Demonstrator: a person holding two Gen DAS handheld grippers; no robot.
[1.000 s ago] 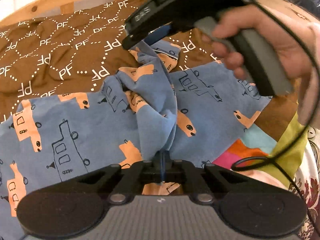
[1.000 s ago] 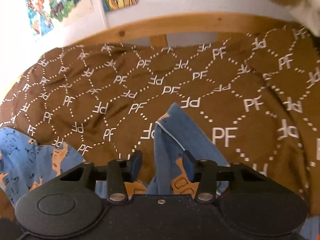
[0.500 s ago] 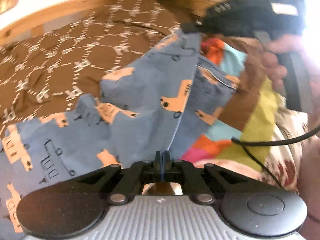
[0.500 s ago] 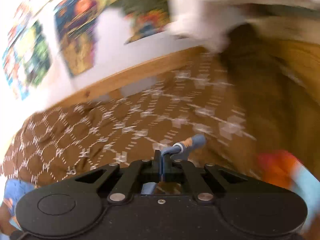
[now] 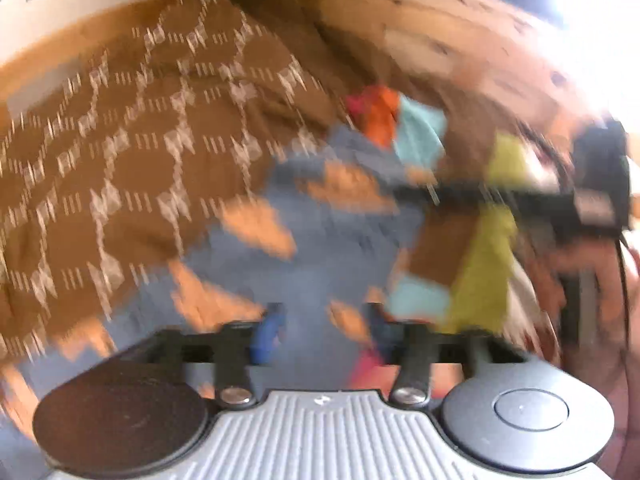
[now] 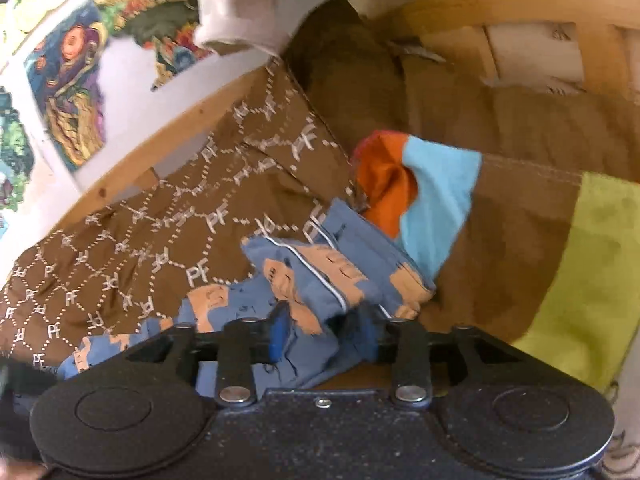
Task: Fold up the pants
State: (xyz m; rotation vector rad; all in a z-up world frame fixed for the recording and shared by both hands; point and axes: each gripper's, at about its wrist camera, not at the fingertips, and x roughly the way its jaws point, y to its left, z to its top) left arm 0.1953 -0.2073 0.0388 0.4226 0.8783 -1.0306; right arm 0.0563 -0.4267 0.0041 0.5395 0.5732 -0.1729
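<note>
Blue pants with orange vehicle prints lie bunched on the brown bedspread. The waistband end, with white piping, is folded over by the patchwork cloth. My right gripper hovers just over that end. Its jaws are opening and a fold of cloth still sits loosely between the blue pads. In the blurred left wrist view, the pants spread below my left gripper. Its jaws are opening wide with only flat cloth beneath them. The black housing of the other gripper is at the right, held by a hand.
A brown quilt with white PF lettering covers the bed, bounded by a wooden frame. An orange and turquoise patchwork cloth and a yellow-green cloth lie to the right. Posters hang on the wall.
Half a second ago both grippers were shut on the pants' edge; now both sets of jaws stand apart. The waistband end has been carried to the right and laid down. The left gripper has risen.
</note>
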